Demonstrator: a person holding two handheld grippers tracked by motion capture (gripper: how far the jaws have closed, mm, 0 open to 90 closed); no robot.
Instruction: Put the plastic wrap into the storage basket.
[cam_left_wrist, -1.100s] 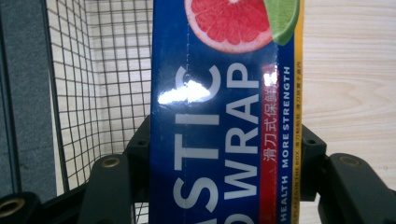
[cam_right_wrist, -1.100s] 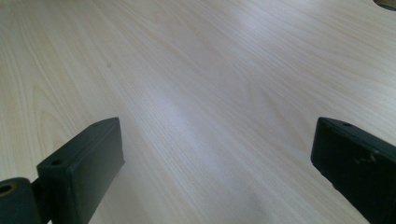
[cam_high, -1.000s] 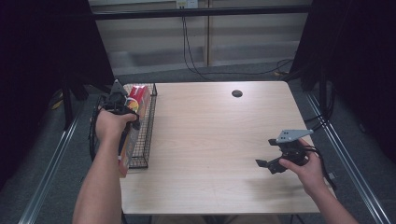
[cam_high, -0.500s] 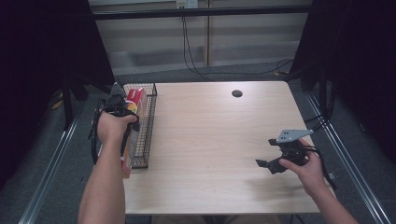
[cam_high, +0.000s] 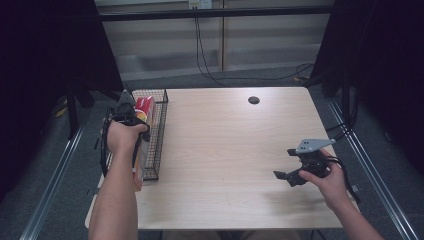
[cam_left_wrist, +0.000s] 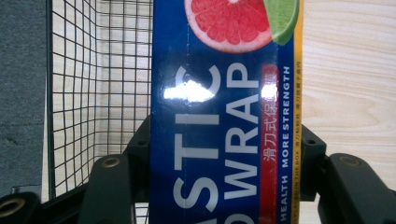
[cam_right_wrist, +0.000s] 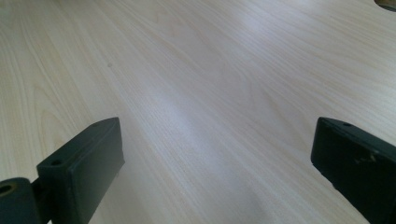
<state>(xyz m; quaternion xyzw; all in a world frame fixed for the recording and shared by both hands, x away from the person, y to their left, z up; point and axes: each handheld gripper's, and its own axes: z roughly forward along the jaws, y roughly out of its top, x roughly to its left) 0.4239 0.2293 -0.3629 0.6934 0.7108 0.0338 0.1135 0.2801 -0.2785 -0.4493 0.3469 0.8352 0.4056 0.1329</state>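
Left gripper (cam_high: 131, 112) at the left of the high view, above the wire basket (cam_high: 159, 131), clamped on a long box of plastic wrap (cam_left_wrist: 224, 121). Box (cam_high: 144, 107) a tiny bit higher and closer to the top of the frame than half a second ago, its lower end by the near end of the basket. In the left gripper view, blue box between both jaws, touching them, with a pink fruit slice at the top and basket mesh at the left. Right gripper (cam_high: 295, 170) at the lower right of the high view, in the same spot as before, just over the wooden table (cam_high: 225, 150). Jaws wide apart, holding nothing. Small dark hole (cam_high: 253, 100) near the table's far edge.
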